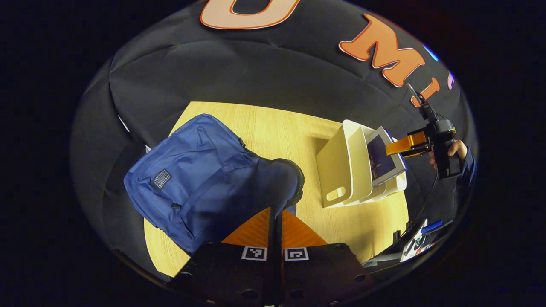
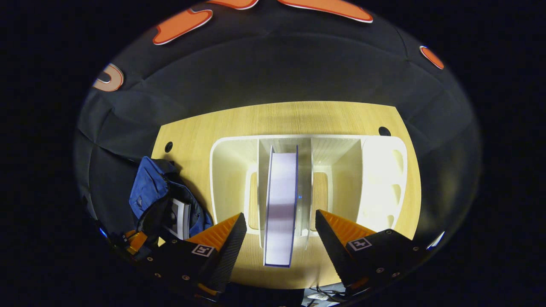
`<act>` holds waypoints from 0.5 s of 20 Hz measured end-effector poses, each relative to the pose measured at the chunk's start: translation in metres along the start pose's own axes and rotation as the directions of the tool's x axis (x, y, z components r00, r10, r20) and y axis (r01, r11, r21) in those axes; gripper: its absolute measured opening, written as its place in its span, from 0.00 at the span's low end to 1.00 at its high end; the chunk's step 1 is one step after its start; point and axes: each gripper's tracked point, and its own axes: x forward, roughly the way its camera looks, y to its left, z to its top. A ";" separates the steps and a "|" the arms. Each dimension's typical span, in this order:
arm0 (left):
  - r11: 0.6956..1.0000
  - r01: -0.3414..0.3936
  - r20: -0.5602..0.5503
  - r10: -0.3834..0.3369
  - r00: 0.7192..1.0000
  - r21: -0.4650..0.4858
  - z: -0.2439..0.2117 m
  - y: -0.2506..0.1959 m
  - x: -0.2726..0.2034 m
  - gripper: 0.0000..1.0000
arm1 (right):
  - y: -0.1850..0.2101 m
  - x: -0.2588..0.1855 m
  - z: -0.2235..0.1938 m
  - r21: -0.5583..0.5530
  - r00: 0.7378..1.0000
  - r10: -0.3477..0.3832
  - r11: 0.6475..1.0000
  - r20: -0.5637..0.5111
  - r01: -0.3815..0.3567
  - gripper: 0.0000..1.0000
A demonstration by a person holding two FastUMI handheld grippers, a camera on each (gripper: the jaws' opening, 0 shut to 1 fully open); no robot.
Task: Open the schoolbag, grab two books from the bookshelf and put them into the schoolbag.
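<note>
We can't see inside the schoolbag (image 1: 200, 170); left gripper (image 1: 276, 215) pinches its opening edge. Right gripper (image 2: 279, 232) spread, straddling book (image 2: 280, 204) in bookshelf (image 2: 379, 170) at 12.

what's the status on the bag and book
Left gripper shut on bag opening edge. Right gripper open, straddling upright book in shelf, not yet touching. One book already in bag. Nothing in the way.

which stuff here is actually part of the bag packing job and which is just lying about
Part of the job:
- blue schoolbag, its edge pinched by the left gripper
- book standing in the white bookshelf
- right gripper, open either side of that book
- a book already inside the bag

Lying about:
- clutter at the table's edge
- wooden table
</note>
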 end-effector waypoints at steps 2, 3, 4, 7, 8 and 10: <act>1.000 0.001 -0.004 -0.001 1.000 0.002 -0.001 0.001 0.000 0.01 | 0.000 0.007 0.000 0.000 0.999 -0.004 1.000 -0.035 0.004 0.96; 1.000 0.003 -0.005 -0.003 1.000 0.002 0.000 0.000 0.002 0.01 | -0.001 0.012 -0.001 -0.011 0.998 -0.017 1.000 -0.055 0.017 0.93; 1.000 0.004 -0.005 -0.004 1.000 0.000 -0.001 -0.001 0.002 0.01 | -0.001 0.016 -0.001 -0.025 0.997 -0.029 0.999 -0.069 0.027 0.86; 1.000 0.010 -0.004 -0.010 1.000 -0.012 -0.001 -0.001 0.003 0.01 | -0.008 0.012 0.000 -0.041 0.992 -0.080 0.996 -0.098 0.076 0.45; 1.000 0.011 -0.004 -0.011 1.000 -0.016 -0.002 -0.001 0.004 0.01 | -0.009 0.016 -0.004 -0.066 0.989 -0.088 0.995 -0.117 0.081 0.38; 1.000 0.017 -0.001 -0.017 1.000 -0.023 -0.001 -0.001 0.006 0.01 | -0.008 0.013 -0.009 -0.084 0.986 -0.098 0.993 -0.138 0.087 0.35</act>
